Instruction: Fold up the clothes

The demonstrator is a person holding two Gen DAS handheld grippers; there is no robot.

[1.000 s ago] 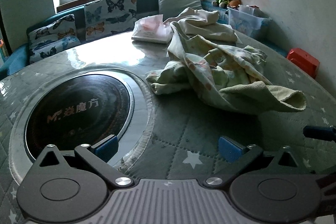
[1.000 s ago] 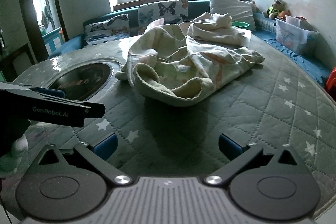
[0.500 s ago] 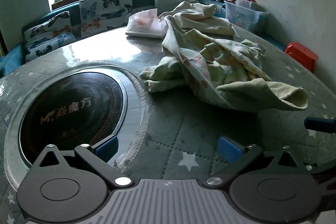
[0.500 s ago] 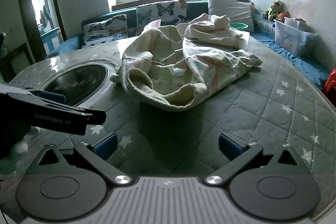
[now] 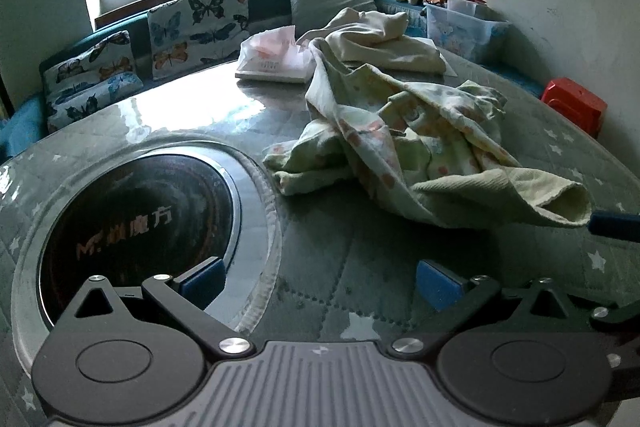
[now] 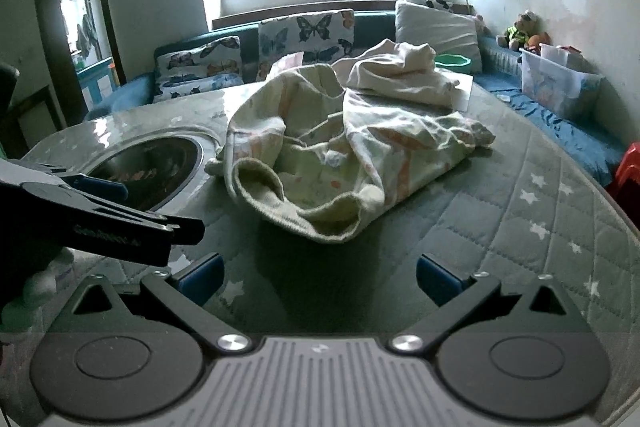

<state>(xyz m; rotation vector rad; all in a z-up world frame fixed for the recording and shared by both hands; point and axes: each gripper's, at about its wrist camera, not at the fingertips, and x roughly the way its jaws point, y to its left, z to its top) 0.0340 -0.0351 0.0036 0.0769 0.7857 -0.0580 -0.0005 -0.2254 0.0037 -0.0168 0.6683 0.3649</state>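
Crumpled garment (image 5: 408, 151) on quilted table (image 6: 520, 227); left tongs (image 5: 318, 281), right tongs (image 6: 318, 277) gape.

Crumpled garment on a quilted surface — left wrist view

The left gripper (image 5: 318, 281), fingers (image 5: 202, 277) spread wide, hovers over the surface (image 5: 332, 267); the floral garment (image 5: 404, 151) lies bunched at 1 o'clock, a round black cooktop (image 5: 136, 227) at 10 o'clock, a cream cloth (image 5: 380, 41) beyond — another blue fingertip (image 5: 616, 225) at 3 o'clock.
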